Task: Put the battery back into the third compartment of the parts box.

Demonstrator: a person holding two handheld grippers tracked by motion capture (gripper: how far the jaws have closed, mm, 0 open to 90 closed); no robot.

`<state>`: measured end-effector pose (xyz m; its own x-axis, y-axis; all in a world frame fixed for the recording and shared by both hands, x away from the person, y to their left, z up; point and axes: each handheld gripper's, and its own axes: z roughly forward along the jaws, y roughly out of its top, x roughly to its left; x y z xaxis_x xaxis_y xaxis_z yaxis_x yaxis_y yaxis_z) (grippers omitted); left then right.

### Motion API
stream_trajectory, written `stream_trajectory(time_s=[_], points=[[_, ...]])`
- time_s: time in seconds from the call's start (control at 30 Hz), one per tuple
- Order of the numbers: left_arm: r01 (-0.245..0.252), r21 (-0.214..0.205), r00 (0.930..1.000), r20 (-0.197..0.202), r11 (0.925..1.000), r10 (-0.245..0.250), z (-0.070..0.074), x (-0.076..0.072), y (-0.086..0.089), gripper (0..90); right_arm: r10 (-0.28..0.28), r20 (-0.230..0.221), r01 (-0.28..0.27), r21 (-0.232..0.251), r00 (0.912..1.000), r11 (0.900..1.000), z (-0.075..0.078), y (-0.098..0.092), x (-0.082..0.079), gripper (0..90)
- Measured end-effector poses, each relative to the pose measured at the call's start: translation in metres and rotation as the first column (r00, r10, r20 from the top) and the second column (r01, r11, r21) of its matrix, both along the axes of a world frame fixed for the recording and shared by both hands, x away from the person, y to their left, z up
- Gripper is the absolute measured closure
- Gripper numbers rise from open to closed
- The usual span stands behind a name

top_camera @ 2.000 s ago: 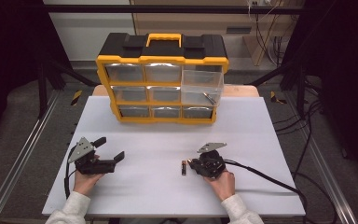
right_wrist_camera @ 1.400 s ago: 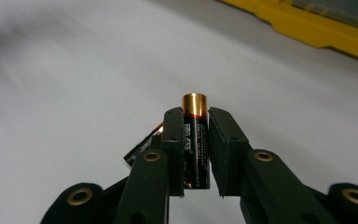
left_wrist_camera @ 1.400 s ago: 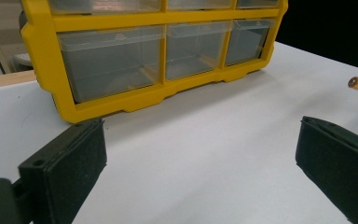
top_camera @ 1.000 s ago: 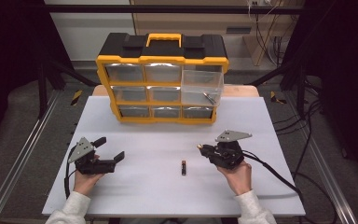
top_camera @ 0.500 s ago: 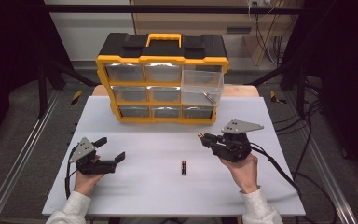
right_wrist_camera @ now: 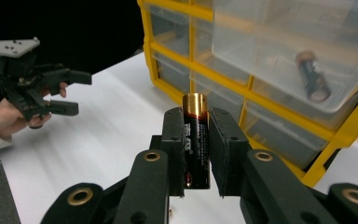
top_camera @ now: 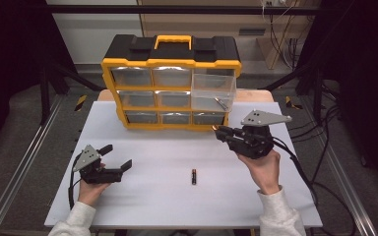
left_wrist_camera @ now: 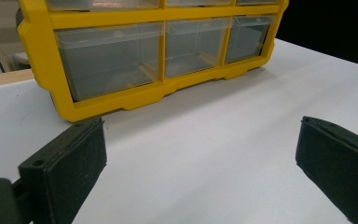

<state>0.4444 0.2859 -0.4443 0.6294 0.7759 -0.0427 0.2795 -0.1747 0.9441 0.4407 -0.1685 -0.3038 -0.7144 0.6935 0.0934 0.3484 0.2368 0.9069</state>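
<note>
Standing upright between the black pads of the right tool (right_wrist_camera: 196,149), the battery (right_wrist_camera: 196,140) points its gold cap up and away, long axis running along the jaws, which are clamped tight on its sides. It's black with a gold top band, a red mark low on the casing and small white print. The right tool (top_camera: 222,131) now hovers off the tabletop (top_camera: 167,206) near the right end of the yellow organizer (top_camera: 171,64), close under the pulled-out clear drawer (top_camera: 213,91); half a second ago it sat lower and farther from the bin. Another battery (right_wrist_camera: 311,77) lies inside that drawer, and a third battery (top_camera: 194,176) lies on the tabletop toward the near edge, lengthwise near-to-far. Over by the left edge, the left tool (top_camera: 115,157) rests in the hand (top_camera: 91,189) just as before, its jaws spread wide with nothing between them.
</note>
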Motion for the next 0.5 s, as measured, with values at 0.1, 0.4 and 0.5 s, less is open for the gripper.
stream_trajectory(time_s=[0.1, 0.4, 0.5], points=[[0.0, 0.0, 1.0, -0.001, 1.0, 0.0, 0.0, 0.0, 0.0, 1.4, -0.001, 0.018, 0.001, 0.002, 0.9998, 1.0, 0.011, -0.001, 0.0, 77.2], [0.0, 0.0, 1.0, -0.002, 1.0, 0.0, 0.0, 0.0, 0.0, 1.4, -0.009, 0.061, 0.009, 0.012, 0.9981, 0.9999, 0.041, -0.001, 0.001, 77.3], [0.0, -0.001, 1.0, -0.001, 1.0, 0.0, 0.0, 0.0, 0.0, 1.4, -0.013, 0.074, 0.012, 0.014, 0.9972, 0.9998, 0.05, 0.0, 0.002, 77.2]])
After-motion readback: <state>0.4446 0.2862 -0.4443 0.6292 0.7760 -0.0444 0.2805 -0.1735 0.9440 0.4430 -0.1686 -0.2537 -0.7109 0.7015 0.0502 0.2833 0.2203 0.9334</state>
